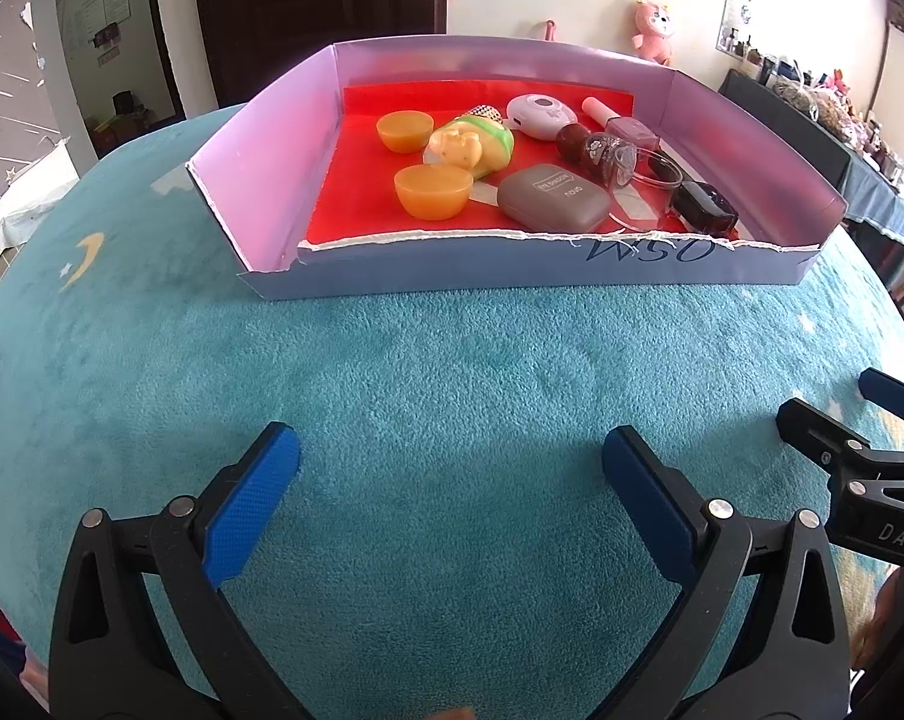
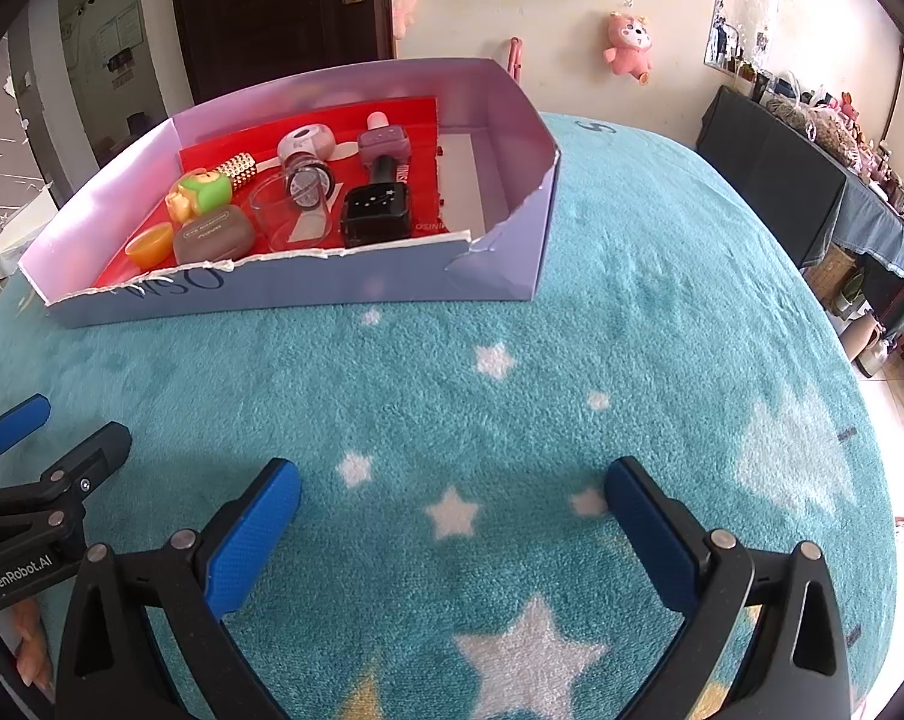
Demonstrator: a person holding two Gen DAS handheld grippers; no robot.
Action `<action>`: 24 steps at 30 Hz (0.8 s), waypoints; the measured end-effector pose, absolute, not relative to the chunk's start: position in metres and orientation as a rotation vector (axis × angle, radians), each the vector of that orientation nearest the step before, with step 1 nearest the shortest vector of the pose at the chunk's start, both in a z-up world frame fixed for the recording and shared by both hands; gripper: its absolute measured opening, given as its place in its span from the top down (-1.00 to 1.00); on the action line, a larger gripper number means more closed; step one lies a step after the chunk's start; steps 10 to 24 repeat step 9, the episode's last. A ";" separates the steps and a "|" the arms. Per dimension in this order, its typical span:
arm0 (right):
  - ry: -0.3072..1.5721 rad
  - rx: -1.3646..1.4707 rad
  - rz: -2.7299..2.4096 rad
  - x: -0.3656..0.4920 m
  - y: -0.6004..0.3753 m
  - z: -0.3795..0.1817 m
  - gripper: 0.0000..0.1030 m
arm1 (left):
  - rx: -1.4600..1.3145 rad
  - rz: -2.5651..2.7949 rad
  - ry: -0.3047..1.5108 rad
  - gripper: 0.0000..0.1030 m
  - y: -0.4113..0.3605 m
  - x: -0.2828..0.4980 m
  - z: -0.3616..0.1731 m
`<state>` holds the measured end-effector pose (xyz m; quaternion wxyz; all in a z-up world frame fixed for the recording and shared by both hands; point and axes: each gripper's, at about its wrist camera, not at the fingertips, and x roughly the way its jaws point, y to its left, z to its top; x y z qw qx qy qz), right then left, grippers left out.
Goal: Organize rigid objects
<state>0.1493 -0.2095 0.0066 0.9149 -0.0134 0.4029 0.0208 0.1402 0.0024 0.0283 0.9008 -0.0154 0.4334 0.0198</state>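
Teal plush blanket (image 1: pixel 452 372) under torn cardboard tray (image 1: pixel 260 180).

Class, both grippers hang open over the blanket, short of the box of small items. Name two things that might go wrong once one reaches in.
1. The items lie crowded and touching: taking the grey case may knock the orange cup or the clear dish.
2. The box's torn front wall is thin; the left gripper or right gripper could catch it and shift the box.

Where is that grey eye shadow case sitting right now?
In the left wrist view the grey eye shadow case lies inside the cardboard tray, near its front edge, between an orange cup and a dark bottle.
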 end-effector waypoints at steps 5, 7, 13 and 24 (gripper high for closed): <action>0.830 -0.028 0.043 0.149 -0.209 0.007 -1.00 | -0.032 0.041 0.897 -1.00 0.002 0.140 0.028; 0.830 -0.027 0.043 0.149 -0.210 0.007 -1.00 | -0.032 0.041 0.897 -1.00 0.003 0.140 0.028; 0.829 -0.027 0.043 0.149 -0.210 0.006 -1.00 | -0.032 0.041 0.897 -1.00 0.003 0.140 0.028; 0.829 -0.027 0.043 0.149 -0.210 0.006 -1.00 | -0.032 0.041 0.897 -1.00 0.003 0.140 0.028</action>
